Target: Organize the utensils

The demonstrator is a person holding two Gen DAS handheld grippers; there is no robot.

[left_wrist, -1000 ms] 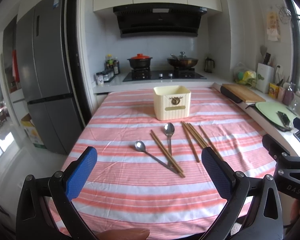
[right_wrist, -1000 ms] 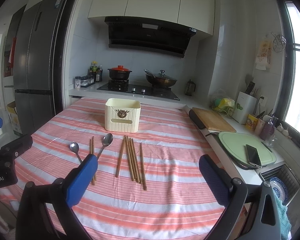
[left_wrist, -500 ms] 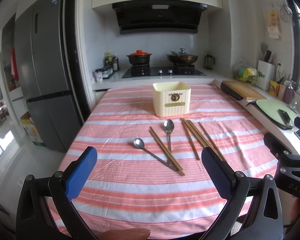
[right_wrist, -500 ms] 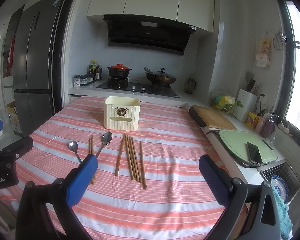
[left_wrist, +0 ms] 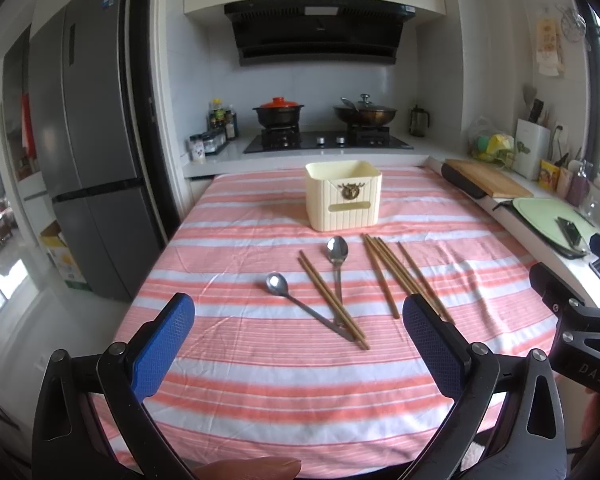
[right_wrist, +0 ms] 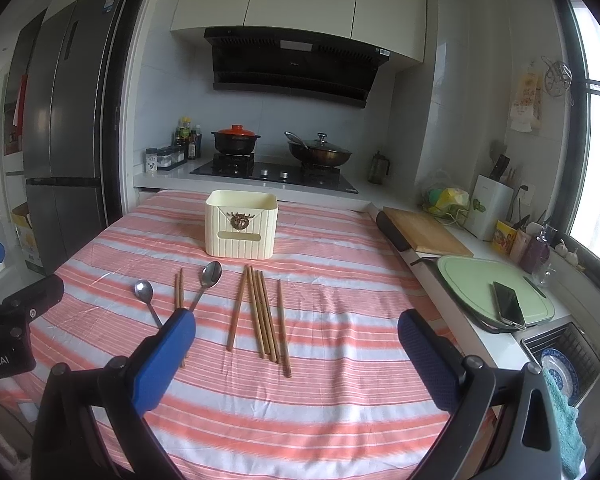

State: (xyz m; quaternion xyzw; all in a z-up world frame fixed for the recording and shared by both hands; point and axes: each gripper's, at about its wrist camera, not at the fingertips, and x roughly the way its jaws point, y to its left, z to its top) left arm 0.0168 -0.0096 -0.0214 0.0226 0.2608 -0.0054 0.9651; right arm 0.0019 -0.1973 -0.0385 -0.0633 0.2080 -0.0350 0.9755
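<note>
A cream utensil box stands upright on the pink striped tablecloth. In front of it lie two metal spoons, a pair of wooden chopsticks and a spread group of several chopsticks. My left gripper is open and empty, short of the spoons. My right gripper is open and empty, above the near ends of the chopstick group.
A grey fridge stands at the left. Behind the table is a hob with a red-lidded pot and a wok. On the right counter are a wooden board, a green board with a phone, and a dish rack.
Both grippers have tilted slightly so the table sits a little higher in view. The utensils have not moved and both grippers stay open.
</note>
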